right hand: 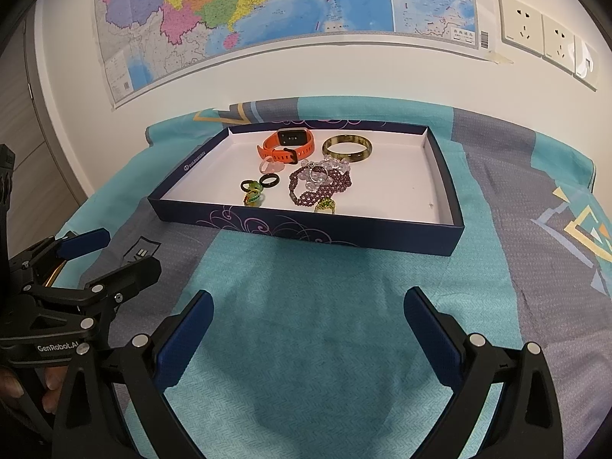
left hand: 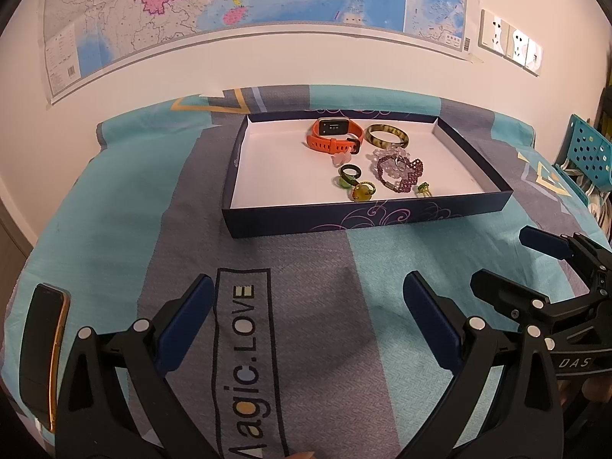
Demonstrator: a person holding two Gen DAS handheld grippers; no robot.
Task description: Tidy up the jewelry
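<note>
Blue-padded fingers of the left gripper [left hand: 308,313] stood wide apart and empty, low over the table's striped teal-and-grey cloth [left hand: 329,267], and the right gripper [right hand: 308,321] hovered just beside it in the same way, spread and holding nothing. A dark phone [left hand: 44,352] lay at the near left edge of the cloth. Farther on sat a shallow navy box [left hand: 367,220] with a white floor, and all the jewelry seen lay inside it, gathered toward the middle: a beaded ring [right hand: 326,205] and a yellow-stoned ring [left hand: 363,191] nearest the front wall, a black ring [left hand: 350,171] and a green ring [right hand: 248,184] close by, a purple bead bracelet [right hand: 321,187] tangled with a clear bead bracelet [left hand: 394,149] and a silver ring [right hand: 316,174], a small pink ring [right hand: 266,164], then an orange watch [left hand: 332,135] and a mottled bangle [left hand: 386,134] near the back wall. Behind it hung a map [right hand: 267,7] on the wall. Nothing lay loose on the cloth apart from the phone, so the pieces were already in the box; that would fit either gathering just ended or sorting within the box still to come, and the pictures did not settle which. Any grasp there would call for a narrow, careful pinch, since the rings were small and the bracelets overlapped.
</note>
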